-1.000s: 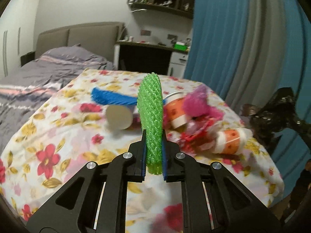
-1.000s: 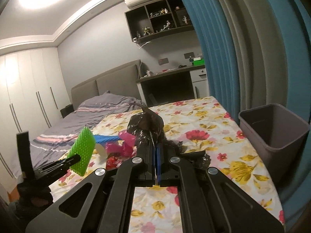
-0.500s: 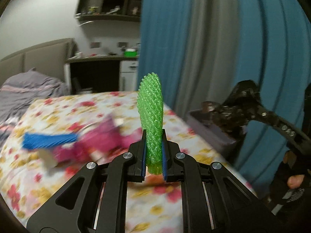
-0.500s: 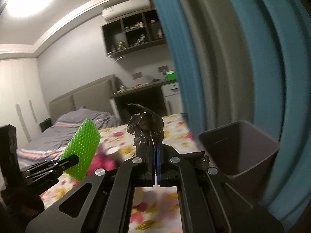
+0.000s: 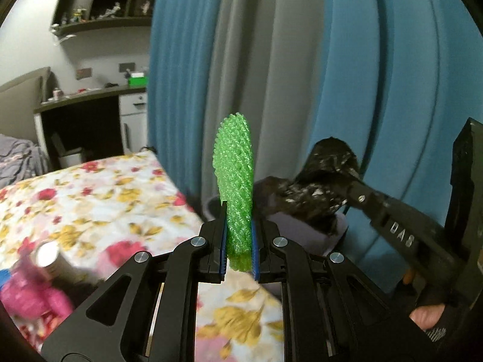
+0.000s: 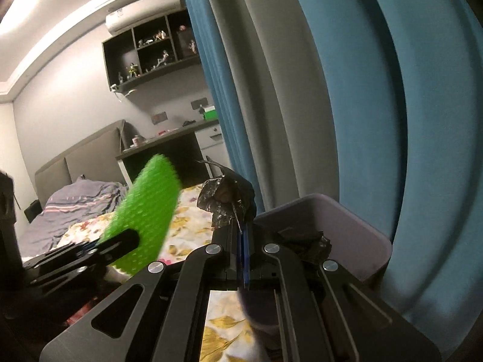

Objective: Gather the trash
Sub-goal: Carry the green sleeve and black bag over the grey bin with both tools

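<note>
My left gripper [image 5: 238, 241] is shut on a green foam net sleeve [image 5: 236, 178] that stands upright between the pads; it also shows in the right wrist view [image 6: 145, 220]. My right gripper [image 6: 243, 253] is shut on a crumpled black plastic bag [image 6: 228, 200], also seen in the left wrist view [image 5: 320, 193]. A grey trash bin [image 6: 341, 235] stands just ahead of the right gripper beside the table's edge. In the left wrist view the bin [image 5: 302, 235] is mostly hidden behind both pieces of trash.
The floral tablecloth [image 5: 90, 202] covers the table on the left. Pink trash [image 5: 30, 298] and a paper cup [image 5: 49, 256] lie blurred at its lower left. Blue and grey curtains [image 6: 362, 105] hang behind the bin. A bed [image 6: 84, 202] and a desk are farther back.
Both grippers have swung right, away from the trash pile toward the bin and curtains. The bin is now close ahead. Both grips are unchanged.
</note>
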`<action>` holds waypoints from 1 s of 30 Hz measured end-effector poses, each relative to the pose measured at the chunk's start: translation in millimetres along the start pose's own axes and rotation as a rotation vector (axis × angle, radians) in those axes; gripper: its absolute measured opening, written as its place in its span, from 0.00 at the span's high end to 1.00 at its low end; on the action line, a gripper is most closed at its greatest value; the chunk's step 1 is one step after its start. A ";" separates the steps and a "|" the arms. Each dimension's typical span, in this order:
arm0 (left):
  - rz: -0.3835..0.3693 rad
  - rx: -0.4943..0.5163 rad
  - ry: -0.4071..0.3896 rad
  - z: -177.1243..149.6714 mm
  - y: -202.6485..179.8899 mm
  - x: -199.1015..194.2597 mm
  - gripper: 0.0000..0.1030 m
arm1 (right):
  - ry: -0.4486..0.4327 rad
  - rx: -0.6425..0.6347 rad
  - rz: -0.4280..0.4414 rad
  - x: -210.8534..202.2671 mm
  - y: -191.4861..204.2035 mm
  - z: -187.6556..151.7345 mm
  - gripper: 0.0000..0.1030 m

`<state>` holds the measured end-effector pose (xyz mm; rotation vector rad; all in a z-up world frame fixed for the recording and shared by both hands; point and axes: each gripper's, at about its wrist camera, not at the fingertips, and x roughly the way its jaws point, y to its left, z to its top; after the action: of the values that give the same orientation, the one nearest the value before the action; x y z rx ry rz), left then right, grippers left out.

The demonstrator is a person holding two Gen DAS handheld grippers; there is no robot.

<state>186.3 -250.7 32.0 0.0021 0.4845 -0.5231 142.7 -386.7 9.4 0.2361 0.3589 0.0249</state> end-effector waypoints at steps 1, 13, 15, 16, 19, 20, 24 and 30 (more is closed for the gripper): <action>-0.004 -0.002 0.013 2.0 -4.0 9.5 0.89 | 0.007 0.000 -0.003 3.7 -2.6 1.2 0.98; -0.064 -0.007 0.119 1.7 -24.6 81.5 0.89 | 0.065 -0.003 -0.050 35.8 -23.8 -2.2 0.98; -0.072 -0.013 0.130 0.4 -25.1 89.9 0.89 | 0.074 -0.005 -0.057 39.9 -26.9 -3.7 0.98; -0.075 -0.017 0.136 -0.2 -25.5 93.0 0.89 | 0.079 -0.003 -0.059 42.5 -29.3 -3.8 0.98; -0.089 -0.028 0.152 0.1 -20.8 104.9 0.89 | 0.092 0.007 -0.061 46.4 -34.1 -4.5 0.98; -0.092 -0.029 0.154 0.5 -20.5 109.1 0.89 | 0.096 0.008 -0.060 47.7 -35.5 -4.7 0.98; -0.104 -0.041 0.171 0.0 -17.1 123.4 0.89 | 0.104 0.012 -0.060 50.4 -40.8 -4.6 0.98; -0.119 -0.060 0.203 -3.0 -14.2 138.0 0.88 | 0.127 0.019 -0.063 52.9 -46.2 -7.5 0.98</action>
<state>282.6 -328.8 -30.4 -0.0315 0.7021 -0.6279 188.8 -426.4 -26.4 0.2430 0.4929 -0.0255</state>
